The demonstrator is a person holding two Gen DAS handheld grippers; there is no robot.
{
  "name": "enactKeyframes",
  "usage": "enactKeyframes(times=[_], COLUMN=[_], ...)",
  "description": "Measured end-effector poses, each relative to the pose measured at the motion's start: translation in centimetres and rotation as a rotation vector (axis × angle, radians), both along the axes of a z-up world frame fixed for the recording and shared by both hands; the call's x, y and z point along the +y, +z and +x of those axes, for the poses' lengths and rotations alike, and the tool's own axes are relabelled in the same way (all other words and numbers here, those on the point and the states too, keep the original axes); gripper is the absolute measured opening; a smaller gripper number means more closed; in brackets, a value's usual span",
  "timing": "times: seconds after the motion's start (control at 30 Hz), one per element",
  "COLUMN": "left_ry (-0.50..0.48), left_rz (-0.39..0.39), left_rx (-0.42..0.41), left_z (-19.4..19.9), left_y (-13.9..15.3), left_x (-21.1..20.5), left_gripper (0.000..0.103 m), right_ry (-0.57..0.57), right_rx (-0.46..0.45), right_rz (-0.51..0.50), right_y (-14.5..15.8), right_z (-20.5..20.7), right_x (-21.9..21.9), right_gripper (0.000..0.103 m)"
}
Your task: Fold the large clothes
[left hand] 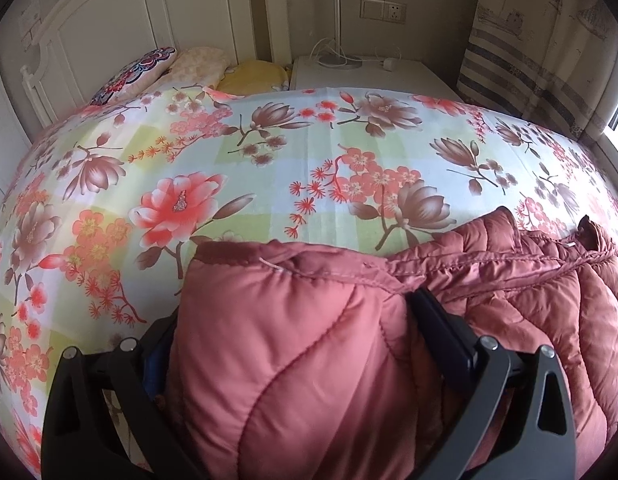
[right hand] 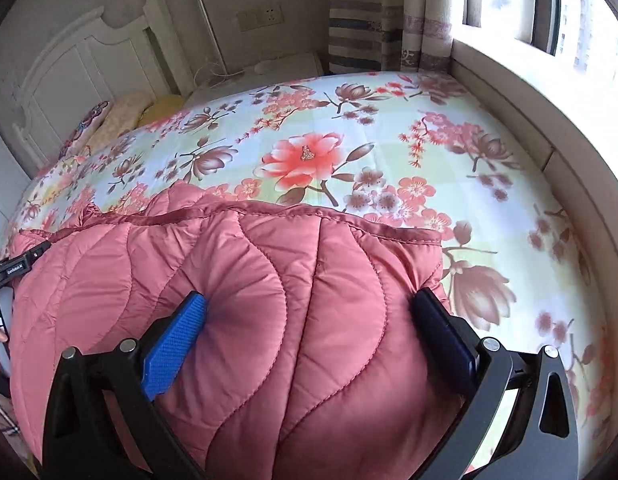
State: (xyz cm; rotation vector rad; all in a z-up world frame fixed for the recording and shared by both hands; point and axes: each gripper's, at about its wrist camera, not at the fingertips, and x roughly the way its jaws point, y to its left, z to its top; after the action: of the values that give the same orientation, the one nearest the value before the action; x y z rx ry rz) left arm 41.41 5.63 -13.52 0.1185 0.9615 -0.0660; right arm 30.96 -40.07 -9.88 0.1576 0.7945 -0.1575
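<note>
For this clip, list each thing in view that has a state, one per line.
Quilted pink jacket: bunched on the bed, pinched by both grippers.
Left gripper: wide apart, padded fabric between the fingers.
Right gripper: wide apart, fingers pressed into the jacket.
Floral bedsheet: spread flat.
Curtain: drawn aside.

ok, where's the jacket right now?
The pink quilted jacket lies on the floral bedsheet at the near edge of both wrist views, bunched between the fingers of the left hand-held gripper and right hand-held gripper.
</note>
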Motion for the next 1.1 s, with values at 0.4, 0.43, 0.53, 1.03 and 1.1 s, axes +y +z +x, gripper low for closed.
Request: enactKeyframes(times=[0.4, 0.43, 0.53, 1.03, 1.1], left_ry=[-0.34, -0.35, -0.35, -0.337, -0.338], left_rz=[0.097, 0.15, 0.117, -0.13, -0.134], left_rx=[-0.177, -0.166, -0.217, -0.09, -0.087], left_z=[-12.8, -12.9, -12.9, -10.5, -10.5], left_y=[3.9, 2.3, 0.7, -0.2, -0.2], left_x=[-13.0, -14.2, -14.0, -10.8, -10.7], left_gripper=[0.101, 0.101, 0.101, 0.101, 0.101], right_ry=[0.377, 0.376, 0.37, 0.247, 0.224], right_rx=[-0.108, -0.084, -0.117, -0.192, -0.181], right_rz=[-0.171, -0.168, -0.119, 0.53, 0.55], right_y=[0.4, -1.3, -1.8, -6.1, -6.4], right_z=[-8.4, -7.9, -8.3, -25.3, -24.3], right_x=[14.9, 15.2, 14.5, 5.6, 5.6], right_gripper=[0.099, 0.099, 0.099, 0.094, 0.094])
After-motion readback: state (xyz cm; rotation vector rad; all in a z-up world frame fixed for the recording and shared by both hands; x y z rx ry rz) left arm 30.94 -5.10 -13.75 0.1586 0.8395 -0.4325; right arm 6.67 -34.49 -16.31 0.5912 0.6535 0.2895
